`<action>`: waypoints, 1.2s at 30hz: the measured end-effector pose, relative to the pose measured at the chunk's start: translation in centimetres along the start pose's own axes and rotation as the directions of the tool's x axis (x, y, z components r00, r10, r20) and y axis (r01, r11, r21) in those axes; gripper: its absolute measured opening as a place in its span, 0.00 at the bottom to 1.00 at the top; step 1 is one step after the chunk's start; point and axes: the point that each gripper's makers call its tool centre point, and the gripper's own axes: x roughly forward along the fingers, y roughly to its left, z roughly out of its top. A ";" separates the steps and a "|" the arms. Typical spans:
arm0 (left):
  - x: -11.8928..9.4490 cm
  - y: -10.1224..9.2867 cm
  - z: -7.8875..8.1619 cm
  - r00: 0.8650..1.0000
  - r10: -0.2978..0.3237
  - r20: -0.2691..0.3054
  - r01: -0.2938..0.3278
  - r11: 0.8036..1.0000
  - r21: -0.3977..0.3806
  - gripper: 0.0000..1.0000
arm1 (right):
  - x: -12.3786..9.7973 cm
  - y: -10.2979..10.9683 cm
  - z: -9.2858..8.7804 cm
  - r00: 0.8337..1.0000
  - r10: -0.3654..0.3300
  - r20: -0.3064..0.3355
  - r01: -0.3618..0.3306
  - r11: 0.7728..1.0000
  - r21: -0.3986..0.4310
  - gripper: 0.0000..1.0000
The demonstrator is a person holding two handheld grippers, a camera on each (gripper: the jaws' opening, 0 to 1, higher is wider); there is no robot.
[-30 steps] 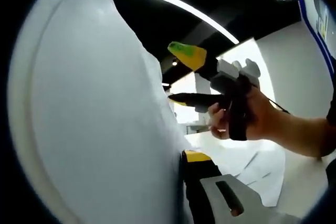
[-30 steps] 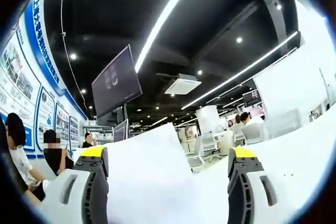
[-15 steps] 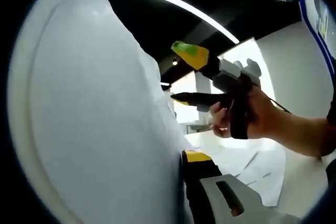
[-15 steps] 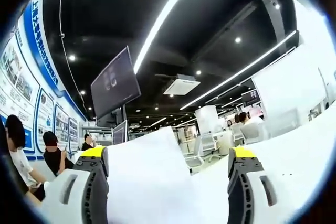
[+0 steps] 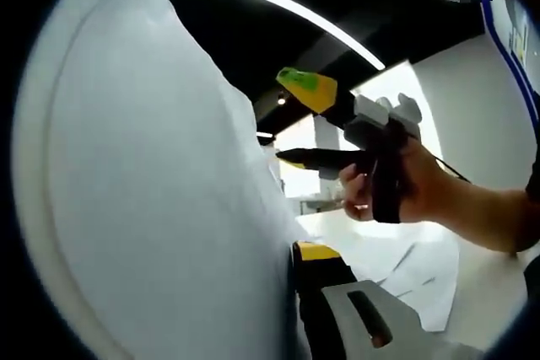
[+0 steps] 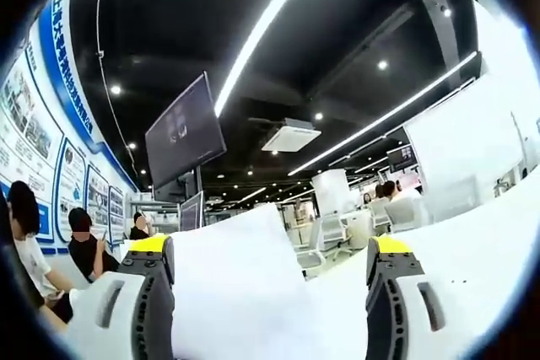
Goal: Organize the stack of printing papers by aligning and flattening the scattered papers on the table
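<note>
Right gripper (image 6: 266,271), right gripper view: two grey fingers with yellow tips rise at 7 and 5 o'clock, wide apart. A white paper sheet (image 6: 236,292) stands between them, its top edge slanting up toward 12 o'clock; it runs close to the 7 o'clock finger, but contact with either finger can't be judged. In the left gripper view the same gripper (image 5: 291,120) enters from 3 o'clock, held in a hand (image 5: 405,187): one yellow-green tipped finger (image 5: 305,88) angled up, a dark lower finger pointing at the paper edge, clearly spread.

Left gripper (image 5: 291,292), left gripper view: one finger shows at 5 o'clock, black with a yellow tip, grey slotted body. It lies right against the lifted papers (image 5: 152,200). The opposite finger is hidden behind the paper, so whether the fingers are clamped on it can't be told.

Papers: smooth, matte white, bowed into a broad curve that spans from 12 to 7 o'clock, edges of several sheets showing as a rim along the 9 o'clock side. More loose sheets (image 5: 413,271) lie flat and fanned on the white counter (image 5: 485,292) at 4 o'clock.

Outward, right gripper view: dark ceiling with a long light strip (image 6: 261,27), a hanging monitor (image 6: 186,132) at 10 o'clock, seated people (image 6: 84,242) at 8 o'clock.
</note>
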 end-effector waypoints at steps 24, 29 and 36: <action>0.0 0.0 -0.1 1.000 0.002 -0.002 -0.002 1.000 -0.001 0.09 | -1.3 -1.2 0.2 0.999 -0.042 -0.022 0.041 0.998 -0.037 0.89; 0.0 0.1 -0.1 1.000 0.002 -0.002 -0.002 1.000 0.000 0.09 | -1.9 -1.5 0.4 0.998 -0.055 -0.025 0.054 0.998 -0.043 0.89; 0.0 0.1 -0.1 1.000 0.003 -0.003 -0.003 1.000 0.002 0.09 | -2.6 -1.9 0.4 0.997 -0.068 -0.032 0.067 0.997 -0.047 0.89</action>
